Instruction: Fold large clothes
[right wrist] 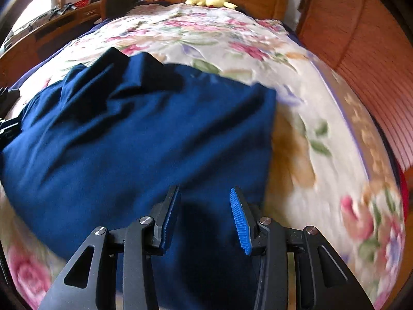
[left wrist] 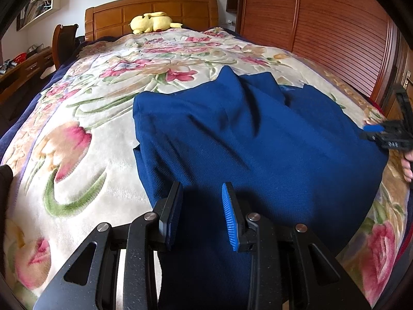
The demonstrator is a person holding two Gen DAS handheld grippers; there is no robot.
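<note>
Blue cloth, a big piece of clothing (left wrist: 258,142), lies partly folded on the flowery blanket (left wrist: 90,134) of the bed, toward the bed's near end. We see it fill the middle of both views.

Our left tongs (left wrist: 202,214) sit at 6 o'clock in the left view. Their two pads stand partly apart, with a gap between them. Nothing is pinched there. They hang just over the blue cloth, and we cannot tell if the tips touch it.

Our right tongs (right wrist: 205,218) sit at 6 o'clock in the right view. Their pads are also partly apart, a bit wider, and they grip nothing. The blue cloth's right edge lies right under them. This view is blurry at the sides.

The left view shows things the right one does not. At 3 o'clock we see the right tongs from the side, with one blue pad over the cloth's far edge, and some fingers (left wrist: 407,165) of the hand holding them. At 11 o'clock a shelf (left wrist: 41,2) hangs on the wall.

The right view shows more of the desk (right wrist: 51,28) at 10 o'clock, and the bare blanket beside the cloth at 3 o'clock.

Both views show the yellow plush toy (left wrist: 151,22) at 12 o'clock, by the wooden headboard (left wrist: 155,10), and the brown slatted wardrobe (left wrist: 322,25) at 2 o'clock.
</note>
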